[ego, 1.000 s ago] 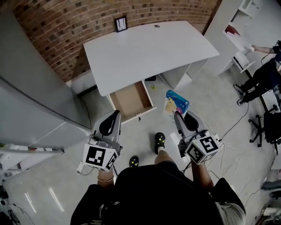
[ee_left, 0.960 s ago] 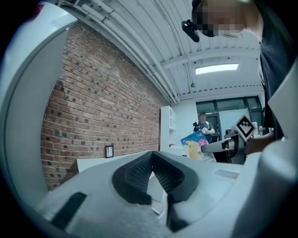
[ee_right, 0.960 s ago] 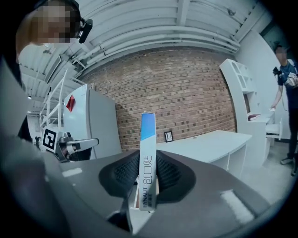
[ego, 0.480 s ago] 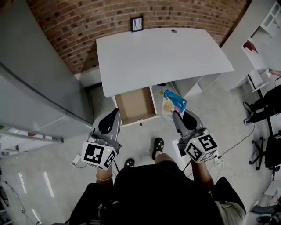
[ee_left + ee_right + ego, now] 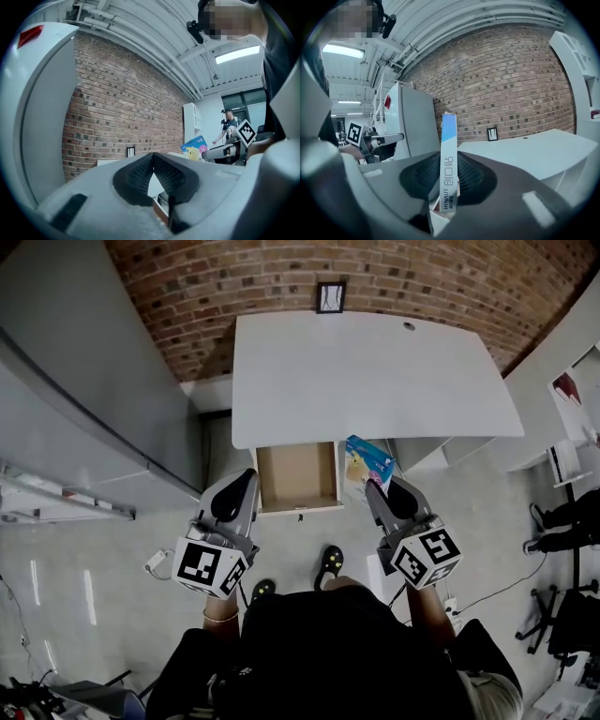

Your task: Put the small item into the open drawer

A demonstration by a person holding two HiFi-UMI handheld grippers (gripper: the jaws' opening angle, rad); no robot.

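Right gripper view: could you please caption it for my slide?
Right gripper holds slim box edge-on, white desk and brick wall beyond.

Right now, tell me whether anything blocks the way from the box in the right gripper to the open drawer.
Nothing visible does. The box, clamped in the right gripper, hangs just right of the drawer, whose inside looks bare.

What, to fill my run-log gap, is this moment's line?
right gripper: shut on blue box | left gripper: shut, empty | drawer: open, box not yet in
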